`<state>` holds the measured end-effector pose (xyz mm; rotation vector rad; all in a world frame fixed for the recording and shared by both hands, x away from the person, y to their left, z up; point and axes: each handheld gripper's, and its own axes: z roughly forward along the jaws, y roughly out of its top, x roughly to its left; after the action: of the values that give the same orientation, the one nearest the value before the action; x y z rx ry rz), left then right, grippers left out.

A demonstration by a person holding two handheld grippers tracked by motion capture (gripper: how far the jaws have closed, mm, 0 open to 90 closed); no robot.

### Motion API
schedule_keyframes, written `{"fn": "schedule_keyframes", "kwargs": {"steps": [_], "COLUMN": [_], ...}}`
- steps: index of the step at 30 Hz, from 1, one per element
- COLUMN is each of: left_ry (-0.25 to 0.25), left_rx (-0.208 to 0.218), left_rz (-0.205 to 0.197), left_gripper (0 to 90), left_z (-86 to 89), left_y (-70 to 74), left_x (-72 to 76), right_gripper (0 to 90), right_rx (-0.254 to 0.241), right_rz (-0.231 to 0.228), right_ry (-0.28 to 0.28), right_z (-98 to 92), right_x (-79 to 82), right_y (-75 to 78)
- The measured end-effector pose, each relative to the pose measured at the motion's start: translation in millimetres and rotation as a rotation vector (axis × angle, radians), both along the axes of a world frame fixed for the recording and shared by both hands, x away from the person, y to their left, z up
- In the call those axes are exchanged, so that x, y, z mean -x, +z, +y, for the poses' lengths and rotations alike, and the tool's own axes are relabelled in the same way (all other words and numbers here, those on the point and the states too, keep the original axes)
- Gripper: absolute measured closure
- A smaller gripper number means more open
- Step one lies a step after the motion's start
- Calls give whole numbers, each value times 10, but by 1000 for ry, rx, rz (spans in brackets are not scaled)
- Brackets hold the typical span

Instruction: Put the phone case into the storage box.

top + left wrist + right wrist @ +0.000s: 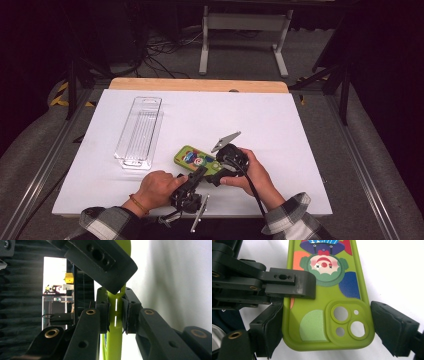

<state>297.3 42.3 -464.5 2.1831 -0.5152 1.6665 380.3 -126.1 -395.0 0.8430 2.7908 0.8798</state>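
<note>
Your far-left path is blocked by the long clear plastic tray; the white table lies open to your right and far side.

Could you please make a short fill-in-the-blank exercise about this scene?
1. The phone case is mostly ____ in colour.
2. The left hand-held gripper is ____ on the edge of the phone case.
3. The clear plastic tray lies on the ____ table cover.
4. The picture on the phone case shows a ____.

Missing words: green; shut; white; clown
</note>
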Motion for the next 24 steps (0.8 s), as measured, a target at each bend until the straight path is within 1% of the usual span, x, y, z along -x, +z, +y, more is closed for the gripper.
{"fn": "schedule_keyframes", "kwargs": {"steps": [1,2,3,4,5,6,7,8,9,10,11,13,15,16,17,18,19,20,21,22,23,24], "left_ry": [13,13,8,24,23,38,46,50,47,45,56,54,67,67,71,71,71,68,68,61,62,61], "left_rx": [13,29,32,52,64,41,47,59,84,109,132,155,170,183,200,220,220,244,244,262,288,302], "left_rz": [19,21,10,27,25,9,14,14,23,32,46,53,71,78,95,109,109,128,128,146,168,181], "left_gripper": [787,787,787,787,787,787,787,787,787,787,788,788,788,788,789,789,789,789,789,789,789,789], "left_z": [7,7,13,29,40,47,56,59,65,65,73,86,110,119,131,136,136,155,155,170,188,195], "left_y": [-2,2,16,15,19,52,58,68,74,92,111,159,184,198,219,221,221,257,257,290,309,319], "left_x": [2,-4,-17,-20,-33,-27,-33,-35,-44,-44,-44,-58,-71,-81,-92,-96,-96,-111,-111,-127,-136,-143], "right_gripper": [155,152,144,134,122,118,124,127,127,127,127,130,132,138,143,143,143,144,144,144,144,147], "right_rx": [-5,-13,-21,-25,-30,-38,-49,-55,-57,-60,-64,-72,-77,-82,-88,-91,-91,-110,-110,-116,-126,-134], "right_rz": [1,-6,-13,-21,-34,-46,-56,-60,-73,-89,-104,-152,-192,-226,-248,-281,-281,-316,-316,-327,-350,-370], "right_ry": [-3,-1,-10,-18,-20,-25,-30,-31,-32,-32,-32,-25,-22,-20,-23,-27,-27,-33,-33,-39,-43,-51], "right_z": [-7,-18,-27,-38,-52,-71,-91,-109,-123,-137,-147,-166,-179,-195,-210,-231,-231,-264,-264,-282,-308,-332], "right_x": [2,3,8,12,14,20,30,42,57,75,93,139,172,192,203,216,216,230,230,236,243,252], "right_y": [5,17,33,50,67,87,106,126,146,164,182,231,271,299,318,344,344,371,371,381,392,402]}}
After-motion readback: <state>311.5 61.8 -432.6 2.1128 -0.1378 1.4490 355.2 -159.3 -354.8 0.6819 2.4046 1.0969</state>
